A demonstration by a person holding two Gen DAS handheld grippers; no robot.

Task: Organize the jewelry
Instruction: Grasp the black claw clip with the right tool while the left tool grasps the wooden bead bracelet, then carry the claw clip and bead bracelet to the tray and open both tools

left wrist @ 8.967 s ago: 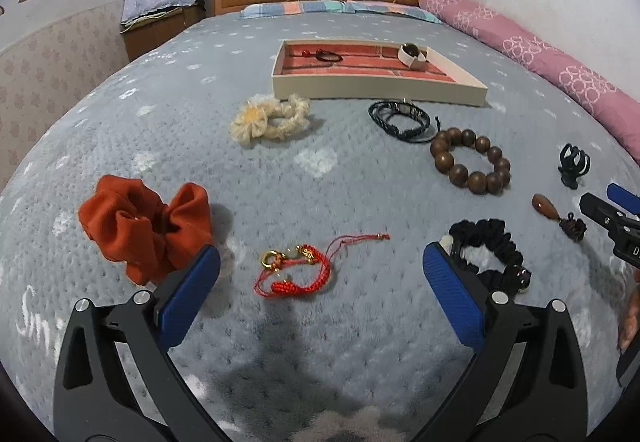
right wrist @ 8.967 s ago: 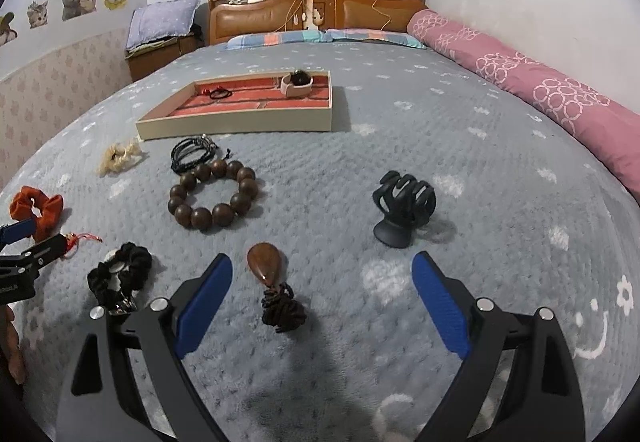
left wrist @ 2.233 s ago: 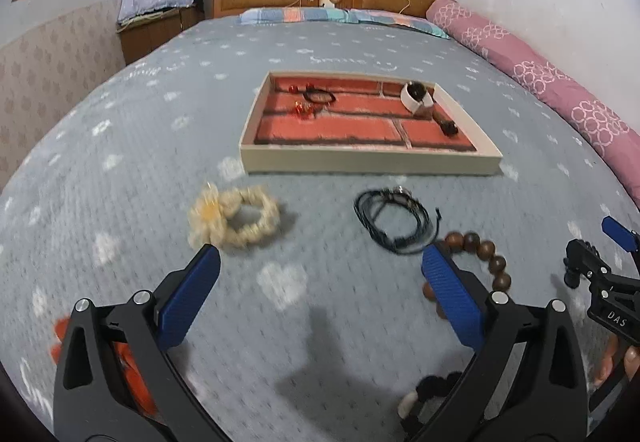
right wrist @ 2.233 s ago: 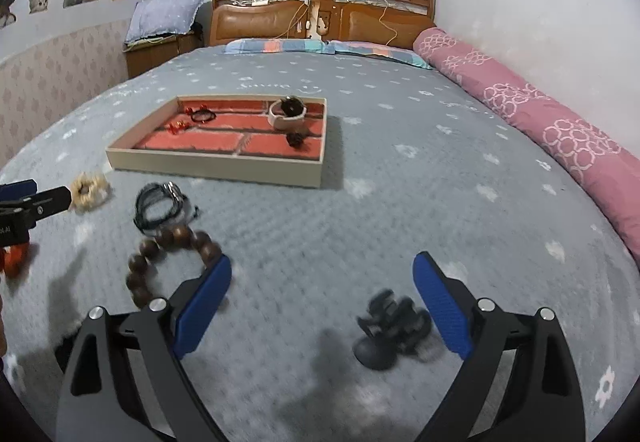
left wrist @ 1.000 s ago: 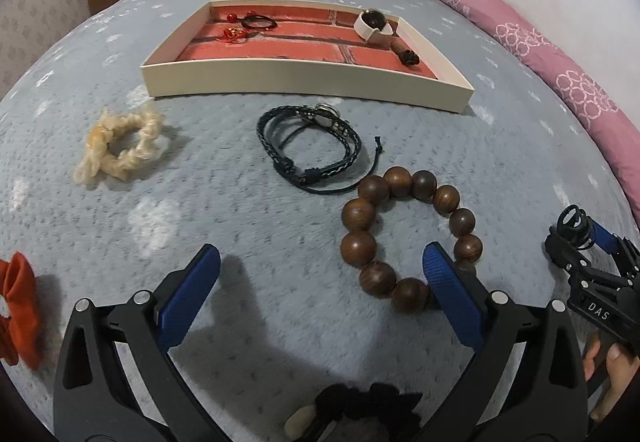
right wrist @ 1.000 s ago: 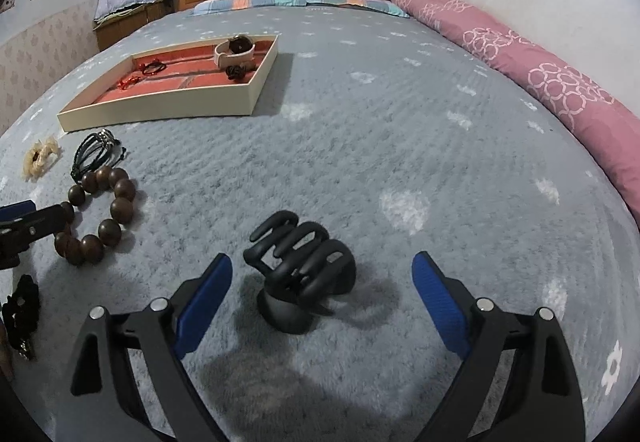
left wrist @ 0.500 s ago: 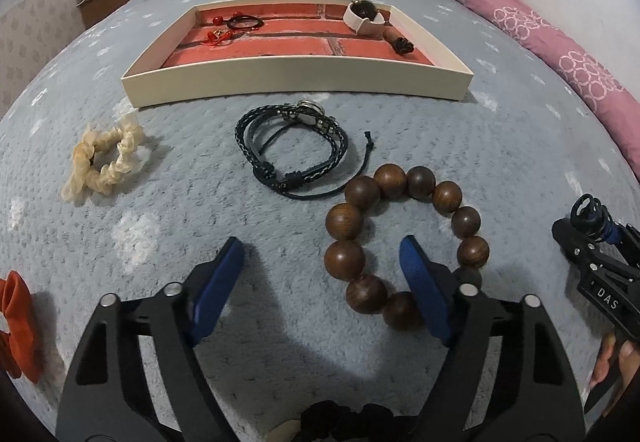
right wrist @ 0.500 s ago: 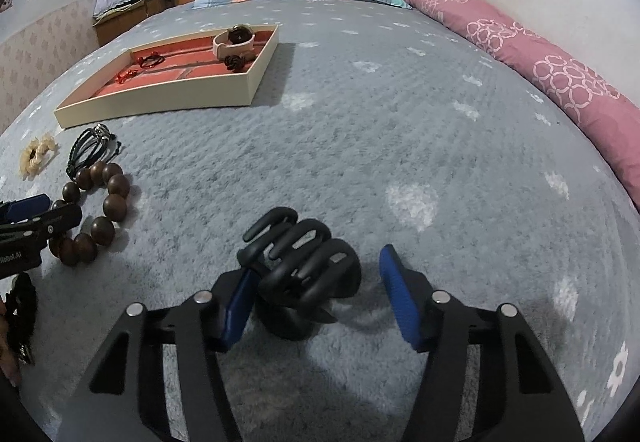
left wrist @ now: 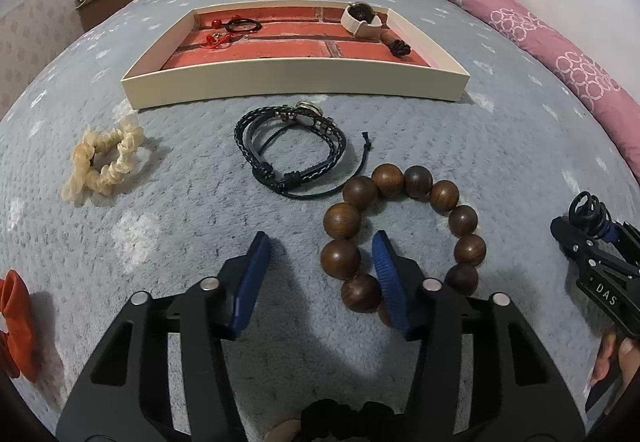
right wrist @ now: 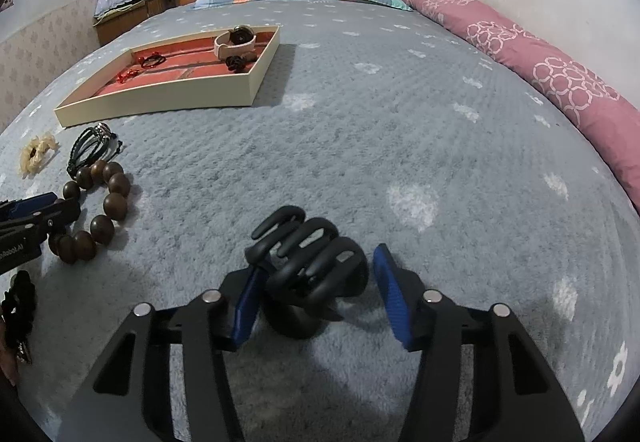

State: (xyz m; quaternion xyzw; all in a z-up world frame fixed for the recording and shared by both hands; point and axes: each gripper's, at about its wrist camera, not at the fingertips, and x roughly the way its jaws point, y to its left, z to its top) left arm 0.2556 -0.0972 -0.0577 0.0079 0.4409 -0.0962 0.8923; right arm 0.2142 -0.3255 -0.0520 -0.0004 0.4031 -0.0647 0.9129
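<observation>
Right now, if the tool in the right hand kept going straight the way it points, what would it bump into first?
The black hair claw clip. It already sits between the closing fingers of the right tool, one pad near its side. Beyond it lies only the grey bedspread, though depth is hard to judge.

Both grippers same build: left gripper (left wrist: 316,274) and right gripper (right wrist: 316,286) are black skeletal frames with triangular cutouts and silver pivot screws. Blue ribbed pads (left wrist: 250,282) line the fingers. White "DAS" lettering on the right one's side, seen from the left wrist view.
</observation>
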